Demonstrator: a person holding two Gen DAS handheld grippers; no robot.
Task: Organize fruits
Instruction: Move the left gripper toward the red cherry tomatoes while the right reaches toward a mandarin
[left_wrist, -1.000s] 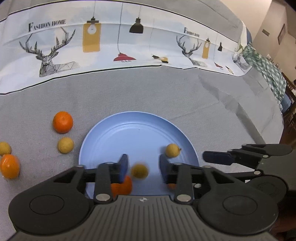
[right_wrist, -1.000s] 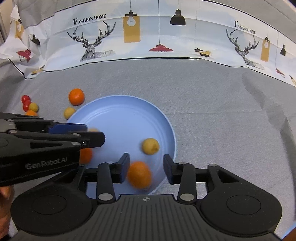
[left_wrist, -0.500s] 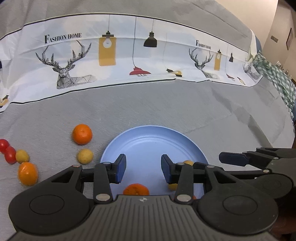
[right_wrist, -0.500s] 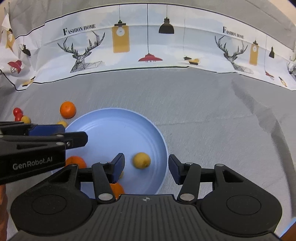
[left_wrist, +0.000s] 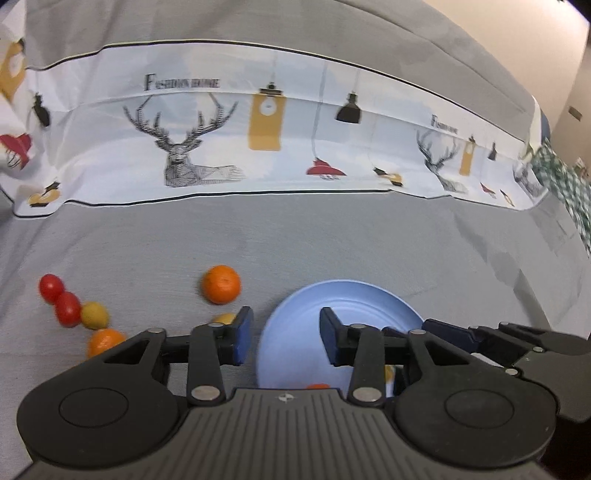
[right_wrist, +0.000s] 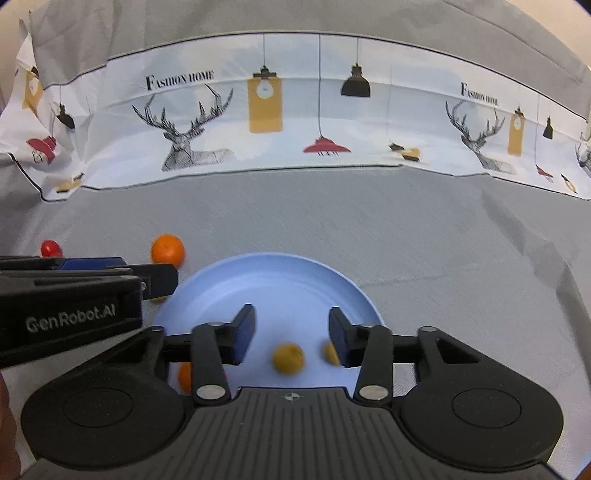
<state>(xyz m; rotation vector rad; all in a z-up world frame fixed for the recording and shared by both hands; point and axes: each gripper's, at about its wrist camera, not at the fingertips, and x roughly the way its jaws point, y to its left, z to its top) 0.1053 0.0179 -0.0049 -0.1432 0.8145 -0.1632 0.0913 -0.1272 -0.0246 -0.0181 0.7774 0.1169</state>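
Note:
A light blue plate (left_wrist: 354, 306) (right_wrist: 273, 280) lies on the grey cloth. In the right wrist view it holds a small yellow fruit (right_wrist: 288, 362), another partly behind my right finger (right_wrist: 330, 353), and an orange (right_wrist: 184, 376) at its near left. My right gripper (right_wrist: 291, 341) is open and empty above the plate's near part. My left gripper (left_wrist: 286, 341) is open and empty over the plate's left rim. Left of the plate lie an orange (left_wrist: 221, 284) (right_wrist: 167, 251), two red tomatoes (left_wrist: 59, 299), a yellow fruit (left_wrist: 94, 314) and another orange (left_wrist: 105, 341).
A printed white cloth (right_wrist: 295, 122) with deer and lamps stands along the back. A green checked cloth (left_wrist: 569, 184) lies at the far right. The other gripper's body shows at the side of each view (left_wrist: 517, 343) (right_wrist: 74, 295).
Both grippers have drawn back and up from the plate, empty. The fruits that were between their fingers now lie on the plate. The left view has swung left, showing the tomatoes.

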